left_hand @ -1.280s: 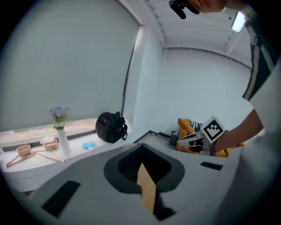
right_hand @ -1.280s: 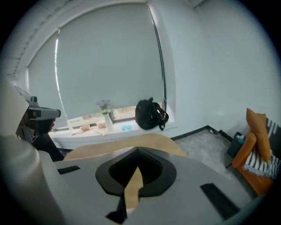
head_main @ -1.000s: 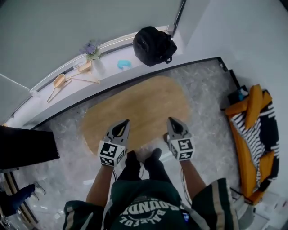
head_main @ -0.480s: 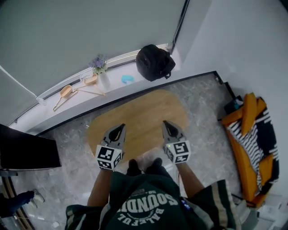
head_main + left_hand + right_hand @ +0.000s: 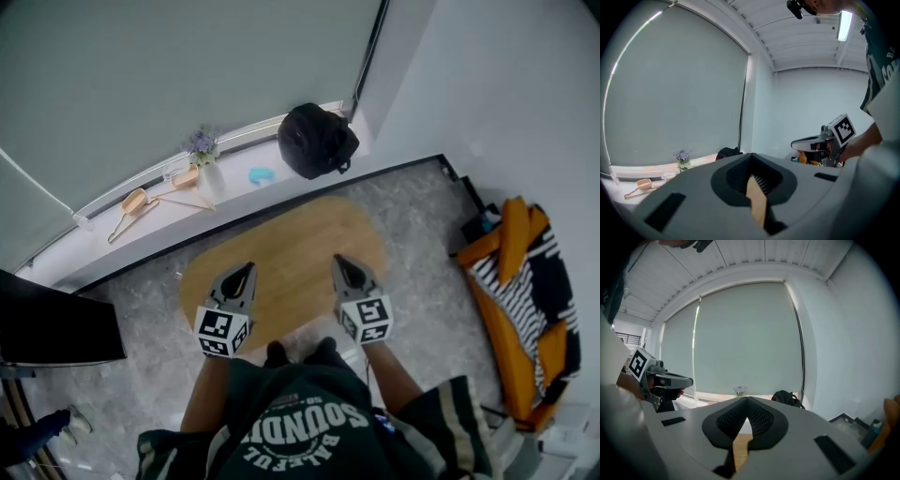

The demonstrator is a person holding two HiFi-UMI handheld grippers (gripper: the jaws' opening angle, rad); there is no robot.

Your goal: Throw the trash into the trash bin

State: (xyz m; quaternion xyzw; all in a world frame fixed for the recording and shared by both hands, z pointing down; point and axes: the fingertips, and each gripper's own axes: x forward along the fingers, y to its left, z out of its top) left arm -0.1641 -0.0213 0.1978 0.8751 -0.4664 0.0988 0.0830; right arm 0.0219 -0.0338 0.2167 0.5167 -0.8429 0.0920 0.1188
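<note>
No trash and no bin shows in any view. In the head view my left gripper (image 5: 246, 269) and right gripper (image 5: 339, 261) hang side by side over the near edge of an oval wooden table (image 5: 281, 234), both pointing away from me. Each is shut, tips touching, with nothing held. In the left gripper view the left gripper (image 5: 751, 157) has its jaws meeting at the tip, and only a sliver of table shows under them. The right gripper (image 5: 746, 400) looks the same in its own view.
A black backpack (image 5: 317, 141), a vase of purple flowers (image 5: 202, 150), a wooden hanger (image 5: 150, 202) and a small blue object (image 5: 261, 174) sit on the window ledge. An orange and striped seat (image 5: 520, 300) stands at the right, a dark flat panel (image 5: 56, 328) at the left.
Both grippers have risen together and stayed shut. The table and floor look smaller and farther below, and more of the window blind shows.
</note>
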